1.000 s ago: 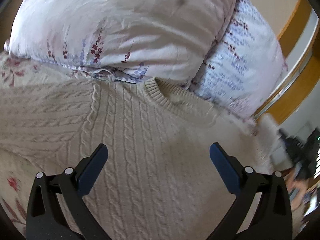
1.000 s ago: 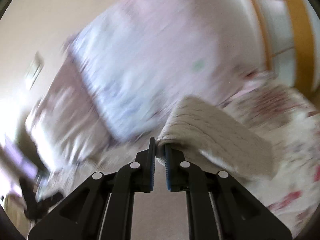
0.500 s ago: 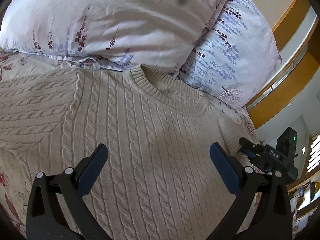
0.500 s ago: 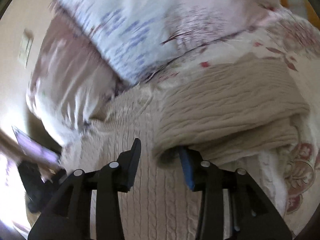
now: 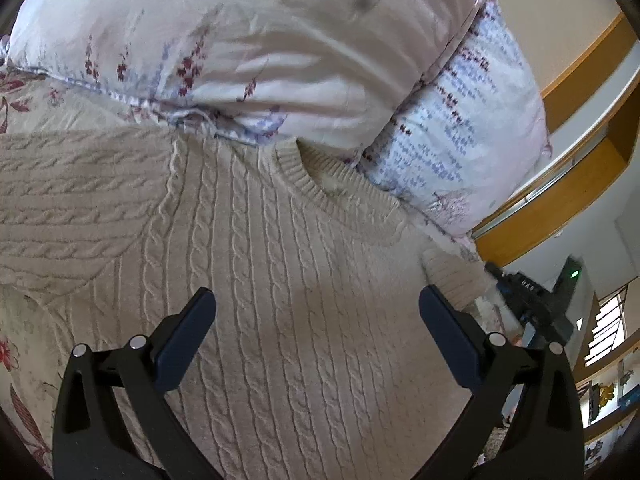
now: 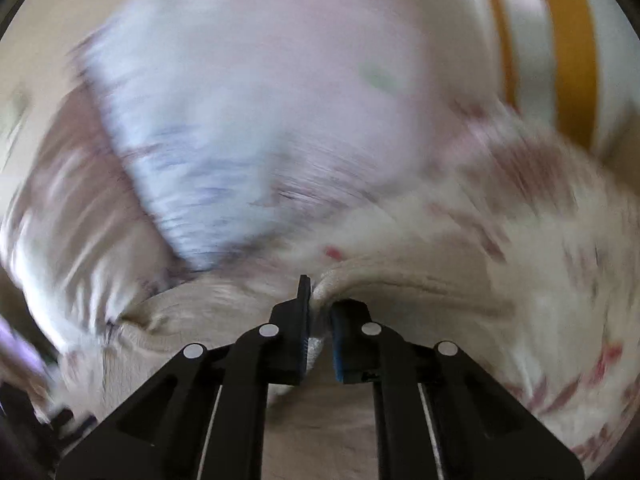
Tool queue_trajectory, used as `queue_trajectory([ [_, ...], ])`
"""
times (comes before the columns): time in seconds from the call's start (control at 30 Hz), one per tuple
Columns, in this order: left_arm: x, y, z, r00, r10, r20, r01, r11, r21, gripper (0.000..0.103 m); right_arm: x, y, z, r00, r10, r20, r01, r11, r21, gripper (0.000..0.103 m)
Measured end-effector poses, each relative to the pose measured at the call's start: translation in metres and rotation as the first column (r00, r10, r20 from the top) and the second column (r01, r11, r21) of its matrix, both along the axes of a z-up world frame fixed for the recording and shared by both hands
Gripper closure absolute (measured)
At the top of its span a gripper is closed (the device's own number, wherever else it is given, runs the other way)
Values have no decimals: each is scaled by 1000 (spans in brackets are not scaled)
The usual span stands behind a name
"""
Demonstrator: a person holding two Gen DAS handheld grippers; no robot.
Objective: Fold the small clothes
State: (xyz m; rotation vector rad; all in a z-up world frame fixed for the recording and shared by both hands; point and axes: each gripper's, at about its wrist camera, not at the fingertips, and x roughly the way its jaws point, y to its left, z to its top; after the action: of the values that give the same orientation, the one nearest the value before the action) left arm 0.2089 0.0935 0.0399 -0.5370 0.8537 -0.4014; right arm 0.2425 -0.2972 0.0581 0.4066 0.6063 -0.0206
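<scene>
Left gripper (image 5: 316, 320) hangs wide open over the cream cable-knit sweater (image 5: 280, 300), right gripper (image 6: 320, 308) pinched onto what looks like its sleeve (blurry), collar just below the floral pillows (image 5: 248, 52).

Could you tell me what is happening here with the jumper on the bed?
A person with a handheld gripper in each hand is folding a cream cable-knit jumper spread on a floral bedsheet below two pillows. The right gripper is shut on a bunched edge of the knit, the view blurred. The left gripper hangs open over the jumper's front, holding nothing.
</scene>
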Motion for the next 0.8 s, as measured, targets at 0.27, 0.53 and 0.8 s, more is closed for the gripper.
queue_trajectory([
  [0.27, 3, 2, -6, 999, 2, -47, -5, 997, -79, 5, 1, 170, -25, 780, 603, -168, -617, 785, -47, 56],
  [0.53, 20, -7, -28, 985, -39, -168, 11, 987, -163, 28, -25, 63, -55, 876, 448, -176, -357, 850, 387, 54],
  [0.8, 52, -31, -45, 968, -77, -238, 26, 977, -211, 76, -38, -61, -95, 966, 125, -225, 49, 768, 638, 55],
])
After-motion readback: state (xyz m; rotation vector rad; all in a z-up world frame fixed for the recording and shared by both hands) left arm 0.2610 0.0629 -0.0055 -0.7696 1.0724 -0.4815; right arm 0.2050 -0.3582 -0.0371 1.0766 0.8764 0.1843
